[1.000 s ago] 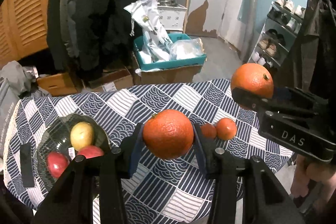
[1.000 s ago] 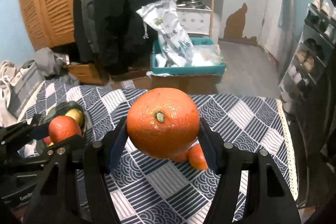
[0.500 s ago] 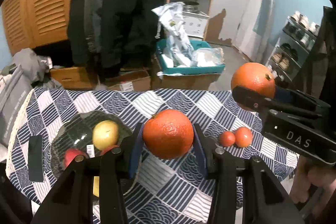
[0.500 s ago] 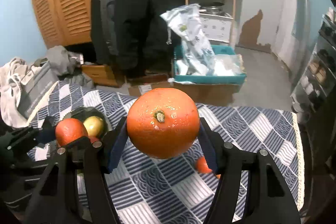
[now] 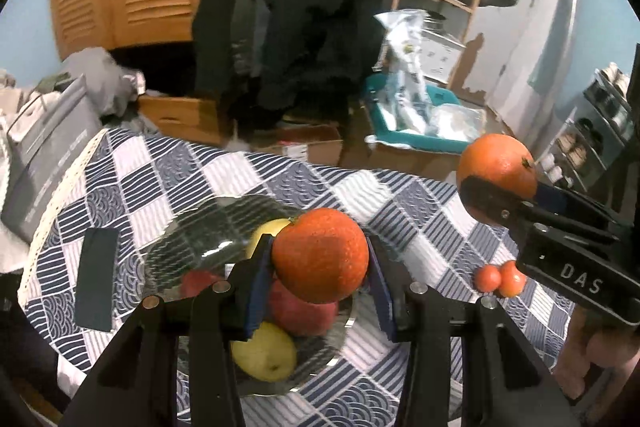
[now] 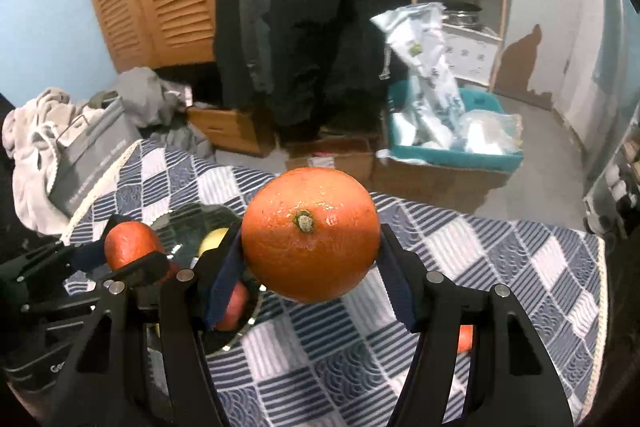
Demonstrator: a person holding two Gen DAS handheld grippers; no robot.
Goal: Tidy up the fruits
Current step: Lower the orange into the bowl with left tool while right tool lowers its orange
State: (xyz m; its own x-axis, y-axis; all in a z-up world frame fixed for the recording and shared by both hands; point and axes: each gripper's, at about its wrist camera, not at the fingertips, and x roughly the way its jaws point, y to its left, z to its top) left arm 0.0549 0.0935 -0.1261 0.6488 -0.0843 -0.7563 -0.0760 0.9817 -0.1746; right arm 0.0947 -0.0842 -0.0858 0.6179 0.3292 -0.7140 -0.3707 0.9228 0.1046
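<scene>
My left gripper (image 5: 320,263) is shut on an orange (image 5: 320,261) and holds it over the glass bowl (image 5: 188,247). The bowl holds a red apple (image 5: 300,311) and two yellow fruits (image 5: 264,351). My right gripper (image 6: 310,239) is shut on a second orange (image 6: 310,233), held above the table; it shows at the right of the left wrist view (image 5: 496,167). The left gripper's orange shows in the right wrist view (image 6: 130,247). Two small tangerines (image 5: 500,277) lie on the cloth at the right.
The round table has a blue-and-white patterned cloth (image 5: 280,179). A dark flat phone-like object (image 5: 96,279) lies left of the bowl. Behind the table are cardboard boxes, a teal bin (image 5: 416,131), hanging coats and a shelf.
Both grippers have moved left with their oranges. The left one now hangs over the bowl; the tangerines have shifted to the right of the views.
</scene>
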